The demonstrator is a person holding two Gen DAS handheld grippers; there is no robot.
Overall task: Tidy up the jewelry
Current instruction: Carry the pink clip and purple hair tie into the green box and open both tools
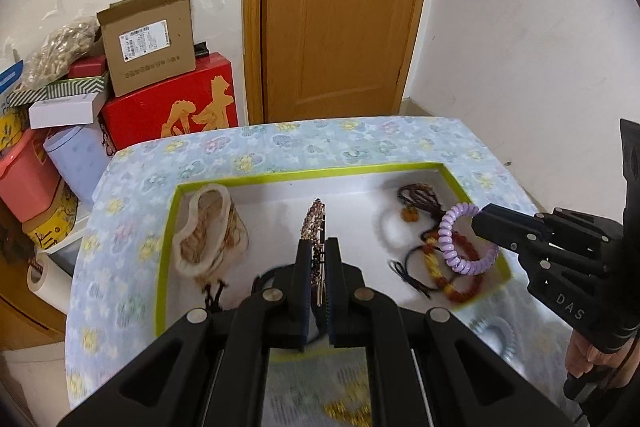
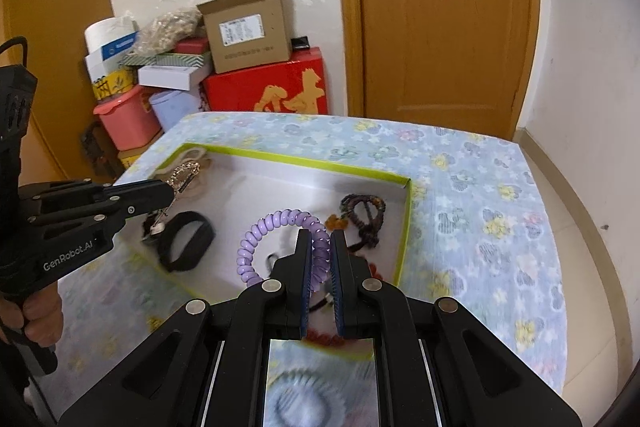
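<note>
My left gripper point(image 1: 319, 247) is shut on a slim rhinestone hair clip point(image 1: 314, 223) and holds it over the middle of a white tray with a green rim point(image 1: 304, 173). My right gripper point(image 2: 321, 235) is shut on a purple spiral hair tie point(image 2: 272, 223) above the tray's right half. Each gripper shows in the other's view: the right gripper point(image 1: 478, 223) with the purple tie point(image 1: 460, 251), the left gripper point(image 2: 170, 193) with the clip point(image 2: 186, 173). In the tray lie a beige pouch-like piece point(image 1: 212, 235), a dark bead string point(image 2: 364, 211), red-orange bead bracelets point(image 1: 452, 277) and a black band point(image 2: 184, 241).
The tray sits on a table with a blue flowered cloth point(image 2: 480, 187). A clear spiral tie point(image 1: 496, 339) lies on the cloth near the tray's front right corner. Stacked boxes point(image 1: 148, 39) and tubs stand beyond the table's left side, and a wooden door point(image 2: 440, 19) is behind.
</note>
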